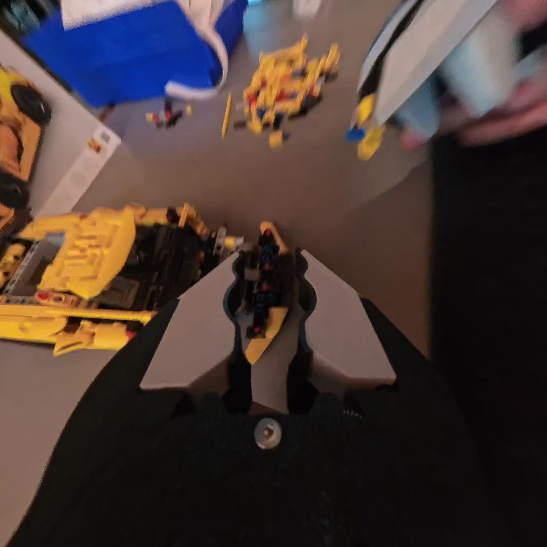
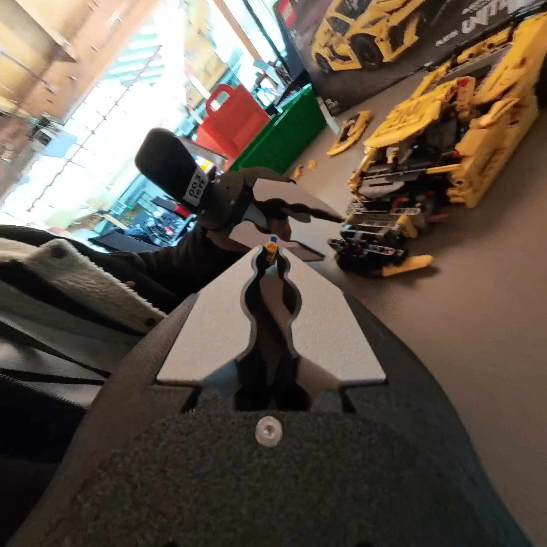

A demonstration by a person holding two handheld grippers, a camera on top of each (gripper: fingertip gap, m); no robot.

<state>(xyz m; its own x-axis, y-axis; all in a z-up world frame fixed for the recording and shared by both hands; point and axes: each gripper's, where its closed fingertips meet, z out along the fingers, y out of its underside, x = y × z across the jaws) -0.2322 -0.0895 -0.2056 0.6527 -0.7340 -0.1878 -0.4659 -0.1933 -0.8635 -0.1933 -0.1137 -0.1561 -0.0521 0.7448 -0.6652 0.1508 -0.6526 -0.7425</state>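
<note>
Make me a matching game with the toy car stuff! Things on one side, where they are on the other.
Things:
1. black and yellow brick piece
2. small yellow and blue peg
3. yellow car model
4. brick pile

Places:
A. far off on the table
B. lying beside the left tongs
C. in the left tongs
D. at the tip of the right tongs

Pairs: 1-C, 2-D, 3-B, 4-A
</note>
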